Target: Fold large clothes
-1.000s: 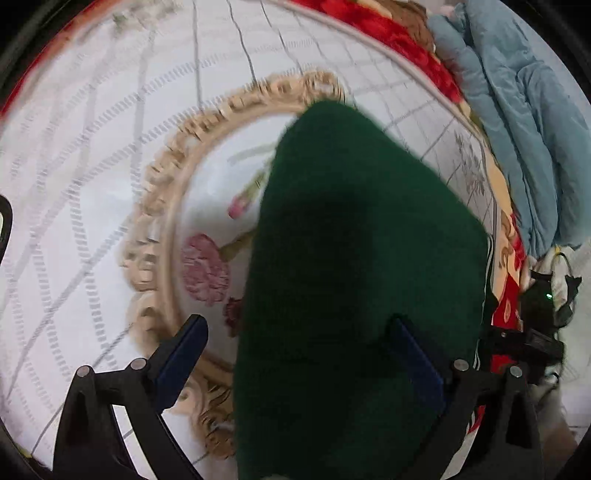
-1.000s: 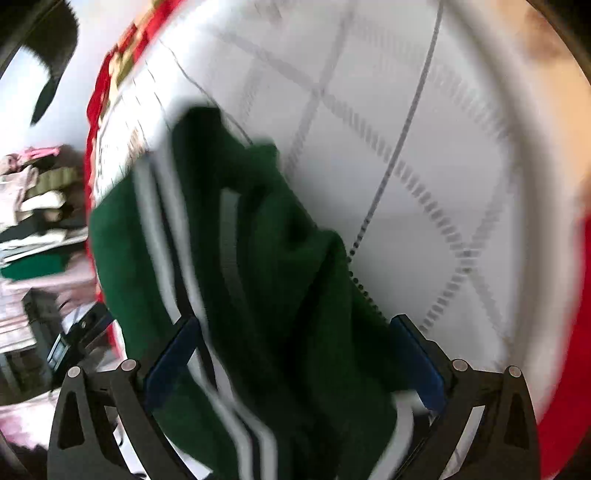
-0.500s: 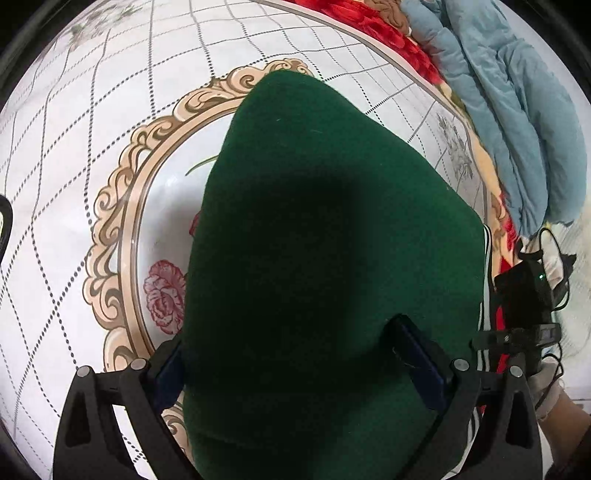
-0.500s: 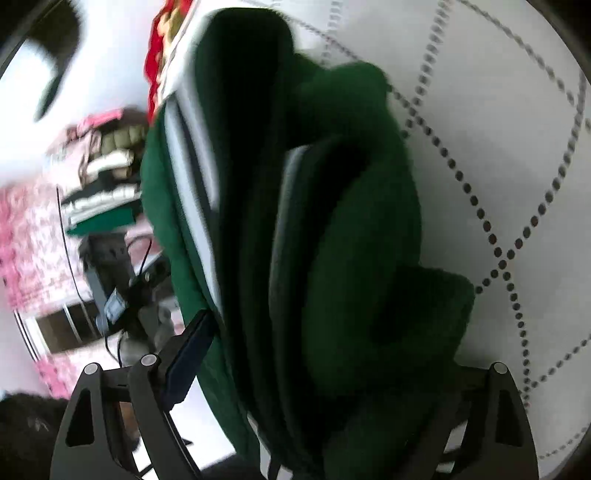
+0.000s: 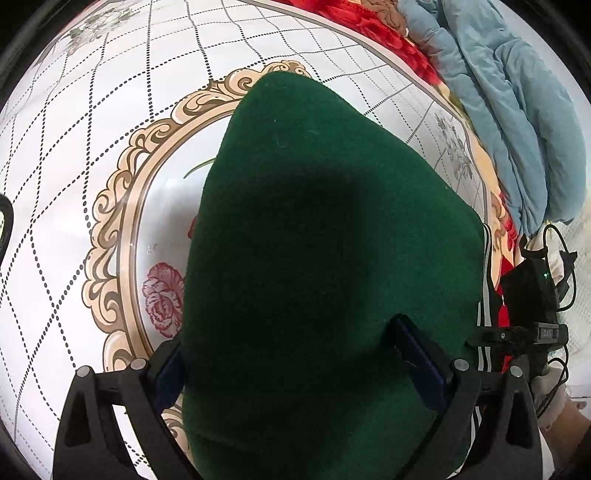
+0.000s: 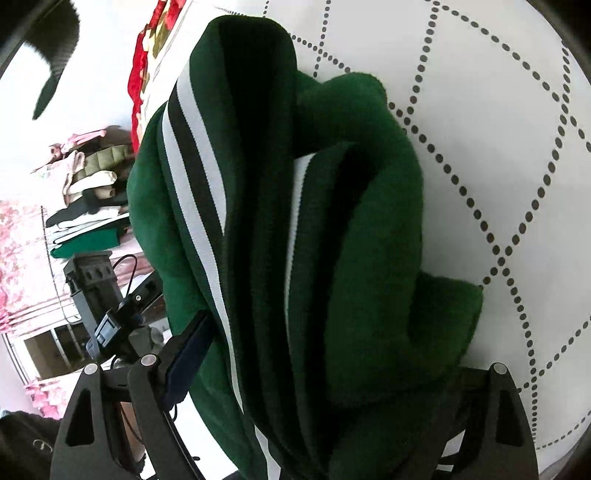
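A dark green garment [image 5: 314,240] with black-and-white striped trim lies folded on the white dotted bedcover [image 5: 92,110]. My left gripper [image 5: 291,343] hangs over it with its jaws wide. The cloth runs under and between both fingers, and no pad visibly squeezes it. In the right wrist view the same garment [image 6: 369,221] appears edge-on as a thick stack of layers. My right gripper [image 6: 325,350] has its wide jaws closed around this bundle. Its left pad [image 6: 188,347] presses the striped edge, while cloth hides the right finger.
A blue quilt [image 5: 517,110] and a red blanket [image 5: 388,33] lie along the bed's far edge. A black device with cables [image 5: 532,291] sits at the bed's side. Off the bed are a pile of folded clothes [image 6: 88,206] and a black stand [image 6: 96,280].
The green garment has spread across the left wrist view and now reaches the left finger. The right gripper swung in on the folded bundle and its jaws narrowed slightly around it.
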A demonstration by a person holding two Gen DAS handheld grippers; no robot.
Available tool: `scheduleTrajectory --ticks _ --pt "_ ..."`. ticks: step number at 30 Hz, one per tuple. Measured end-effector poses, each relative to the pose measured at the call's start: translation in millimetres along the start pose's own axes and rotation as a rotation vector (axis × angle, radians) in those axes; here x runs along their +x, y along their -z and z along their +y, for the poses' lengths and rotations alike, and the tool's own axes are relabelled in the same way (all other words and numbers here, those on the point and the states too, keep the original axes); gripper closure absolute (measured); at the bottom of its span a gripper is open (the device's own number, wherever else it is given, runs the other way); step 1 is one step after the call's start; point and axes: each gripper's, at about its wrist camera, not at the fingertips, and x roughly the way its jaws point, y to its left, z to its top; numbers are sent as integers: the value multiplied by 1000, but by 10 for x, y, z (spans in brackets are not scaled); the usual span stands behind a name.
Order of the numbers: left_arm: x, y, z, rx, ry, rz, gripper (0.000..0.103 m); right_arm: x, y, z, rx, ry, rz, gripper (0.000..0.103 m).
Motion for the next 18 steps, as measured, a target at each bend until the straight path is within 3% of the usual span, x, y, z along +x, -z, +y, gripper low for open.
scheduleTrajectory --ticks 6,10,13,18 --pt "-25 -12 -56 3 -6 -9 3 -4 -10 20 -11 61 -10 14" --pt "-170 -36 -213 52 -36 -55 4 -69 14 156 -33 78 -30 41" --pt "-326 -114 -247 47 -10 -78 4 -203 33 272 -38 42 -48 49" --pt "-565 -384 -410 69 -8 -120 4 -401 -57 520 -43 0 -70 51"
